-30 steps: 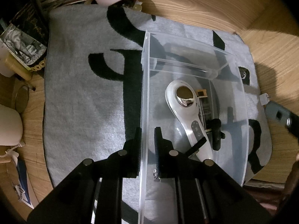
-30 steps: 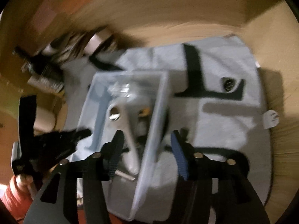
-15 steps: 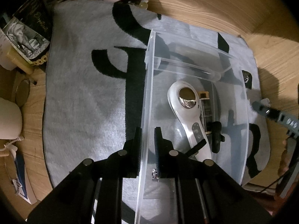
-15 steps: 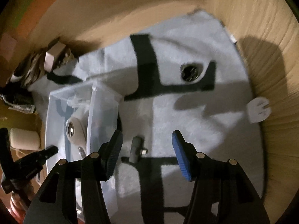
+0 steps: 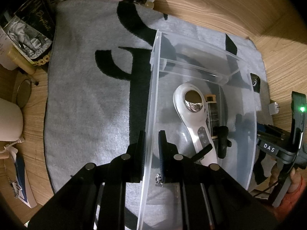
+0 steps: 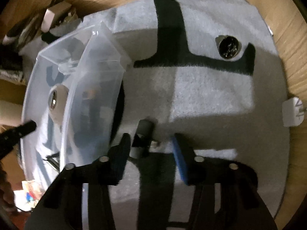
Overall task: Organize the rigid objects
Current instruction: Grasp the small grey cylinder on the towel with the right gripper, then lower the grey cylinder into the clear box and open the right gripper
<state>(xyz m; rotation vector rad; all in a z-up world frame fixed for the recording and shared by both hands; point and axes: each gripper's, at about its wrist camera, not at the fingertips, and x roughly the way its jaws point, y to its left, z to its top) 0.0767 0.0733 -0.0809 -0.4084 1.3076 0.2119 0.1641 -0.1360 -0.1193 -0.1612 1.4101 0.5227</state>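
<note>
A clear plastic box (image 5: 153,95) stands on a grey towel (image 5: 86,105) with black marks. My left gripper (image 5: 152,149) is shut on the box's near side wall, one finger inside and one outside. In the box lie a white handheld device (image 5: 191,115) with a metal head, a small vial (image 5: 212,111) and a black T-shaped piece (image 5: 222,141). Right of the box (image 6: 99,80), my right gripper (image 6: 151,149) hangs low over the towel (image 6: 211,95), jaws closing. A small dark grey piece (image 6: 143,136) lies between them. The pads are not pressing on it.
A round metal item (image 6: 228,47) sits on the towel's far right. A white plug (image 6: 291,113) lies at the towel's edge on the wooden table. Books and clutter (image 5: 28,32), a white cup (image 5: 9,120) and a round lid (image 5: 24,94) crowd the left side.
My right gripper has swung off the box and sunk to the towel, its jaws narrowing around the small dark piece. The left gripper keeps its hold on the box wall.
</note>
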